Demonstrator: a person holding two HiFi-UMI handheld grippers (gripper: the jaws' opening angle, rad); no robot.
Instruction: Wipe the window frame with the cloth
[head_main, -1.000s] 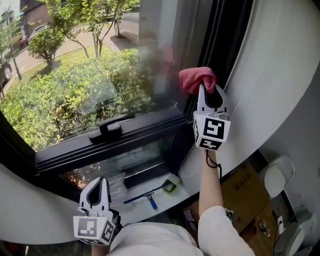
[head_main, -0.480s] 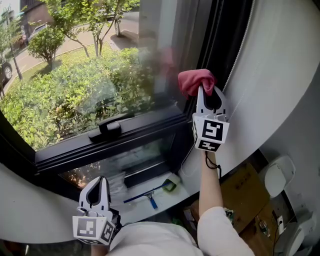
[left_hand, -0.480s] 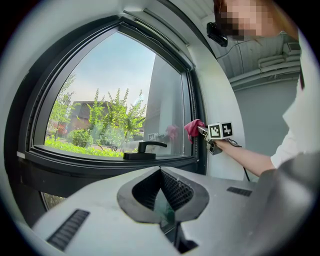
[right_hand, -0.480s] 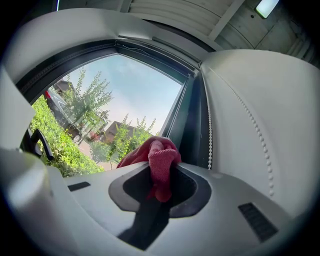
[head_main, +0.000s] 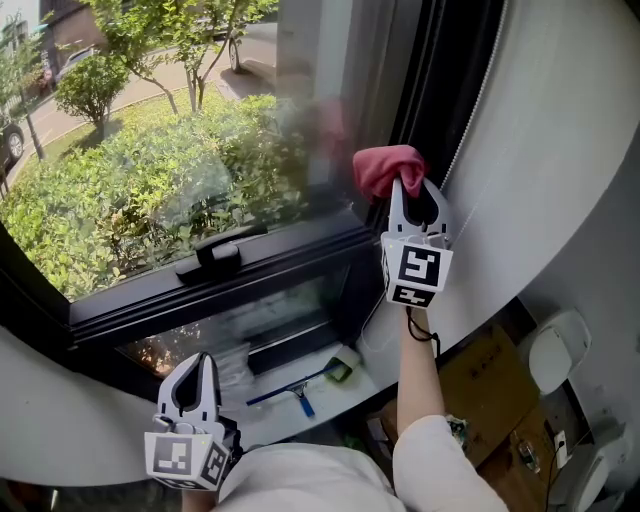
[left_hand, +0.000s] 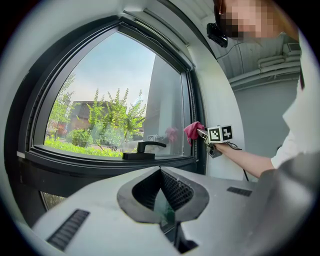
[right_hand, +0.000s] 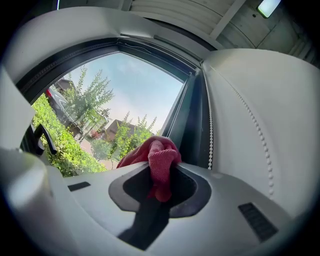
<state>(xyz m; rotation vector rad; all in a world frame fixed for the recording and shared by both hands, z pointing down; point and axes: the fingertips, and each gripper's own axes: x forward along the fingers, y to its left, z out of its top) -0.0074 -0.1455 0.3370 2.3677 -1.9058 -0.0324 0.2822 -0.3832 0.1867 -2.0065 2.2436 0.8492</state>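
cloth (head_main: 390, 165): red, bunched, pinched at its lower fold by the right tongs (head_main: 405, 182), right of centre in the head view. it sits at the inner edge of the dark window frame (head_main: 425, 90), where the upright meets the glass just above the horizontal rail. contact with the frame looks likely but cannot be confirmed. a faint red reflection shows in the pane to its left.

left tongs (head_main: 207, 358): pressed together, nothing between them, held low at the bottom left of the frame, well apart from the cloth.

other items noted: black window handle (head_main: 215, 258) on the rail, left of centre. bead cord (head_main: 475, 110) hanging along the white wall just right of the frame upright. blue-handled squeegee (head_main: 300, 390) lying on the sill below the rail. cardboard box (head_main: 490, 385) at lower right.
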